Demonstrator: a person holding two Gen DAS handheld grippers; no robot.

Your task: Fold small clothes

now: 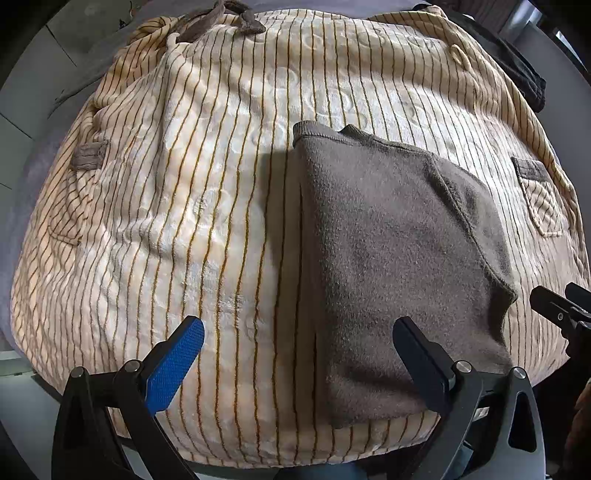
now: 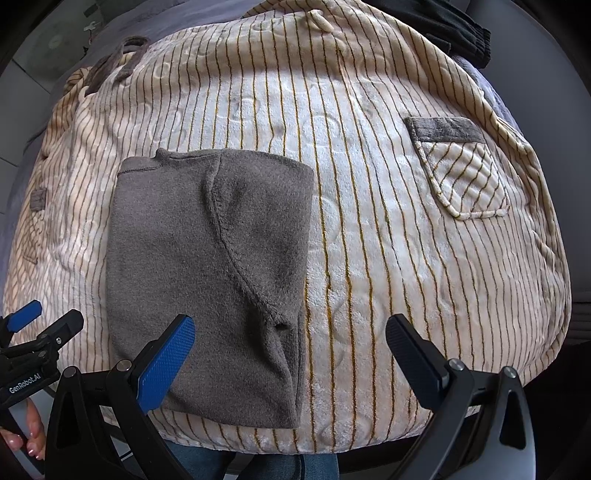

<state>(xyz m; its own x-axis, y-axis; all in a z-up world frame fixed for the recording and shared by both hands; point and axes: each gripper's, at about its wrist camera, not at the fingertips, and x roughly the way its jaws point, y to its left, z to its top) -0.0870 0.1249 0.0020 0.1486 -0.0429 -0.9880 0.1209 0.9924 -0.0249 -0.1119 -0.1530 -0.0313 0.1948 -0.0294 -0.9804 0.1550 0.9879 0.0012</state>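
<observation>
A cream fleece garment with thin brown stripes (image 1: 192, 206) (image 2: 369, 221) lies spread flat and fills both views. On it rests a grey fleece piece (image 1: 391, 251) (image 2: 207, 240), folded into a rough rectangle near the front edge. My left gripper (image 1: 299, 332) hovers open over the front of the striped garment, its right finger above the grey piece. My right gripper (image 2: 291, 332) is open too, its blue finger pad (image 2: 166, 365) above the grey piece's lower part. Neither holds anything. Each gripper shows at the edge of the other's view.
The striped garment has a grey-trimmed pocket (image 2: 458, 173) on the right and a grey tie (image 1: 225, 18) at the far end. A dark garment (image 2: 454, 33) lies at the far right. A person's fingers (image 2: 29, 439) and jeans (image 2: 258, 465) show at the bottom.
</observation>
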